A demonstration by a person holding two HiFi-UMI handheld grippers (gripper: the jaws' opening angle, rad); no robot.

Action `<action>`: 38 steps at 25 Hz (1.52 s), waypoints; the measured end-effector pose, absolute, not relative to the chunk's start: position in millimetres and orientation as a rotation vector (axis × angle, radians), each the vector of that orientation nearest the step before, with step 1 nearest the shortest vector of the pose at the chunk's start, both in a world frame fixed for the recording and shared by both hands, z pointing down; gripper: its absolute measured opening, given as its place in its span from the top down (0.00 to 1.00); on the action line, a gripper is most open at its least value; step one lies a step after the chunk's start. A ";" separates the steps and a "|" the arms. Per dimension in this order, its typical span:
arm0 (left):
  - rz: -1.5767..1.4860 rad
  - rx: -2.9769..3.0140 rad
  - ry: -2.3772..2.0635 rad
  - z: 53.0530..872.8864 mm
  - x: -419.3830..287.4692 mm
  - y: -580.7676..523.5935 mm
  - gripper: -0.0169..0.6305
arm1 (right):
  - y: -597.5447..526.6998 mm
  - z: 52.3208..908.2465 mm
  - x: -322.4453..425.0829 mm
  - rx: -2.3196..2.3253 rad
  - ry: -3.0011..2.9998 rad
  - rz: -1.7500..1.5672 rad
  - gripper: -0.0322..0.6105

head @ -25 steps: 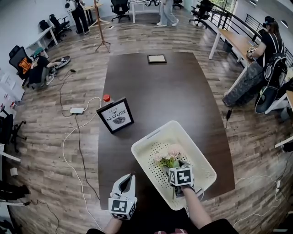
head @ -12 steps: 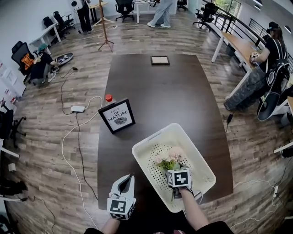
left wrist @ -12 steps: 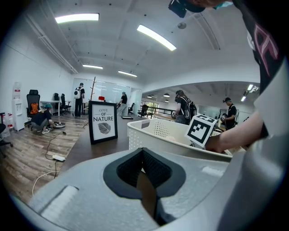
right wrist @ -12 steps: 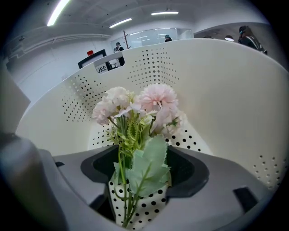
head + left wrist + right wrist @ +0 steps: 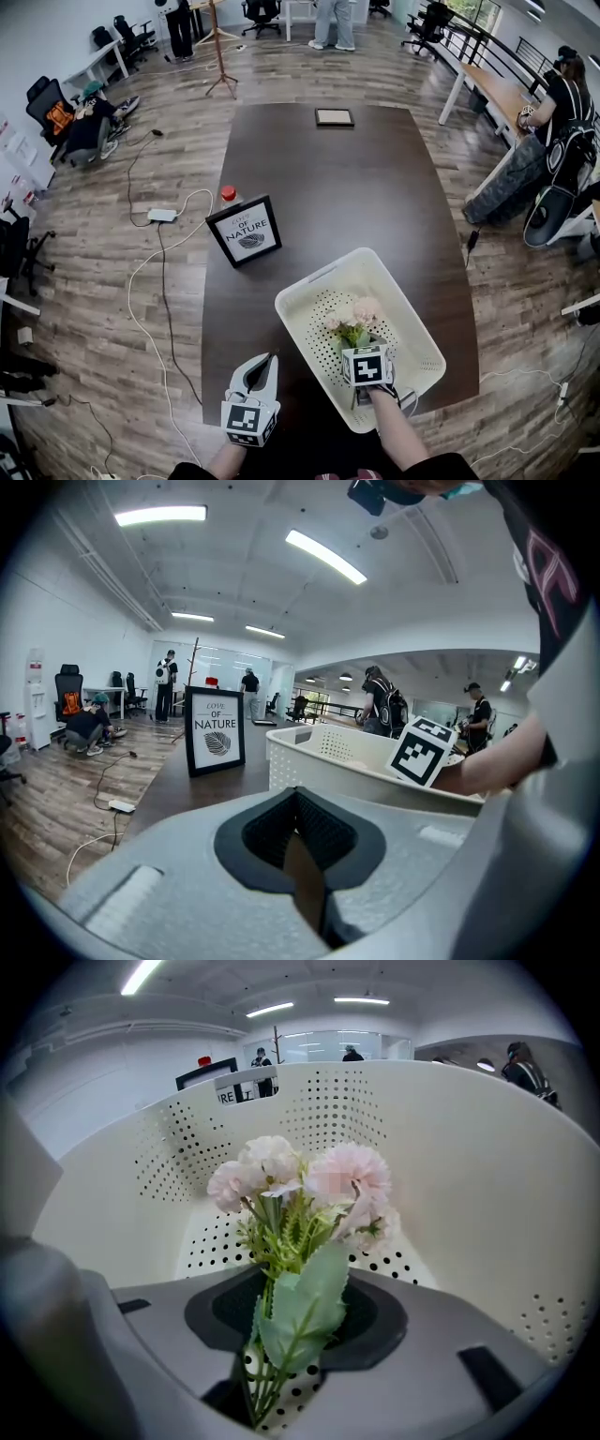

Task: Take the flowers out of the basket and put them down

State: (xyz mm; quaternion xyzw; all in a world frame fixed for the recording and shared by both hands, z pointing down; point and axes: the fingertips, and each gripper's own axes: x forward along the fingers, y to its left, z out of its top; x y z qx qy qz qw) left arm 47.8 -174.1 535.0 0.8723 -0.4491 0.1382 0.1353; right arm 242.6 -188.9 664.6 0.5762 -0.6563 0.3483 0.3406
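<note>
Progress stands at the pick-up step: we find the right gripper (image 5: 360,345), its jaws having just been closing, pinched on the stems of the flowers (image 5: 354,320) inside the basket (image 5: 314,278) at lower right, the left gripper (image 5: 267,360) empty with jaws together, so lift-out and set-down on the table (image 5: 328,187) remain.

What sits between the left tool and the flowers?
Between left tool and flowers: bare table, then the near wall of the basket, shown in the head view.

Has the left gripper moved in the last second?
No. The left gripper sits at the same spot over the table's near edge, left of the basket.
</note>
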 end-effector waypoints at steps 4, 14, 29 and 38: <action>0.402 2.523 -1.295 536.2 47.0 -176.5 0.96 | -189.7 663.9 240.8 1.493 -1.709 0.917 0.74; 0.398 2.498 -1.308 537.3 40.7 -178.0 0.96 | -190.2 662.6 238.2 1.494 -1.709 0.925 0.87; 0.368 2.487 -1.333 537.9 24.1 -176.4 0.96 | -191.6 653.6 237.6 1.551 -1.743 0.964 0.89; 0.359 2.497 -1.334 535.9 20.7 -171.2 0.96 | -197.3 625.9 238.3 1.562 -1.785 0.877 0.89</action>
